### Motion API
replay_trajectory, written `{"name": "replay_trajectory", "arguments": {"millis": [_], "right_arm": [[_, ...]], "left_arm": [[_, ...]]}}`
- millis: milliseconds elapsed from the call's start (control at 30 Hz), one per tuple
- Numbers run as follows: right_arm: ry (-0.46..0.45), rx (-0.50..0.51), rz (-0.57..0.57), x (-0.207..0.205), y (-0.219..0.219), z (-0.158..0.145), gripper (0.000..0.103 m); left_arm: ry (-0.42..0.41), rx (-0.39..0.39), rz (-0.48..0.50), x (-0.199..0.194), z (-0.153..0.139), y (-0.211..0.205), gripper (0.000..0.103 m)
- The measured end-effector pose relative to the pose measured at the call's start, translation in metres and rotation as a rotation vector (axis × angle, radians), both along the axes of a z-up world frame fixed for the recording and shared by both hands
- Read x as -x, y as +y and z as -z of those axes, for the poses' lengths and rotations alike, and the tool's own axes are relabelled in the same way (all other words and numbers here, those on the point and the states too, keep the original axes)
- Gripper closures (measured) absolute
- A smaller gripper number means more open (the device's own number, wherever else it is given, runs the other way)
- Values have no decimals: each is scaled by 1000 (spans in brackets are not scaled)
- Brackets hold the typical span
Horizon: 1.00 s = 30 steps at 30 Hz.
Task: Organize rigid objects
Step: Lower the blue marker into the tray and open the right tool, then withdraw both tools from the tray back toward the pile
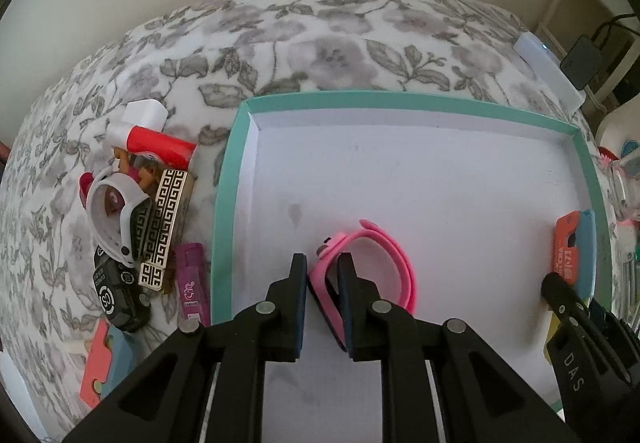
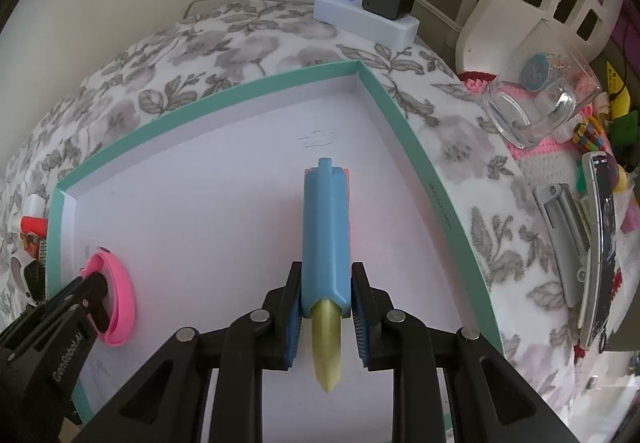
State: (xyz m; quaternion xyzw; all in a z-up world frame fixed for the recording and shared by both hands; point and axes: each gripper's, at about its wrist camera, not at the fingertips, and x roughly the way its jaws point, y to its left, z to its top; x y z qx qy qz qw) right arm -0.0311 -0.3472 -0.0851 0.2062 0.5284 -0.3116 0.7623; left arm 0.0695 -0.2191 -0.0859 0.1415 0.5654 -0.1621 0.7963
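A shallow teal-rimmed box with a white floor lies on a floral cloth; it also shows in the right wrist view. My left gripper is shut on a pink wristband that rests on the box floor near the front left; the wristband also shows in the right wrist view. My right gripper is shut on a blue, orange and yellow-green puzzle piece stack, held on edge over the box's right side. The stack also shows in the left wrist view.
Left of the box lies a pile: a white wristband, a gold patterned bar, a red-and-white tube, a purple lighter, a black case, another puzzle piece. Right of it: a glass, hair clips, a power strip.
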Motion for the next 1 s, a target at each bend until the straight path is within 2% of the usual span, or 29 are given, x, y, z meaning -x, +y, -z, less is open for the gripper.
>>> {"name": "replay_trajectory", "arguments": {"millis": [133,167,200,267,333,400,467,533,633,700,733,800,933,1000], "right_arm": [[3,8,-3,-2,1,0,79],[5,13,-7,-2,1,0,79],[7,15,-8,-3,2,0,79],[12,20,-13,-3,2,-1,78],[10,24,-17,-4,3,-3,72],[2,35,-19,-5,3,-7,57],[-13,49,-18,-4,4,-13,54],[-27,60,-18,-4,4,-19,52],[-57,79,-16,-3,5,-31,42],[-95,75,-15,-1,5,-40,34],[-112,73,-15,-1,4,-43,32],[-148,69,-14,0,5,-49,19],[-186,78,-8,2,7,-56,7],[-191,86,-9,2,8,-58,0]], "left_arm": [[-4,5,3,1,-1,1,85],[-7,3,5,1,-1,1,77],[-3,5,5,0,-1,2,60],[6,17,-1,-5,-2,3,38],[-1,24,-5,-6,-6,4,37],[-15,36,-4,-5,-13,5,34],[-25,52,-2,-4,-20,6,27],[-38,68,-7,-3,-29,8,27],[-58,81,-21,-5,-39,12,24],[-76,98,-40,-6,-48,18,8],[-81,102,-47,-8,-50,20,7],[-98,116,-71,-11,-57,26,7],[-129,131,-102,-12,-68,38,6],[-132,133,-123,-15,-70,46,2]]}}
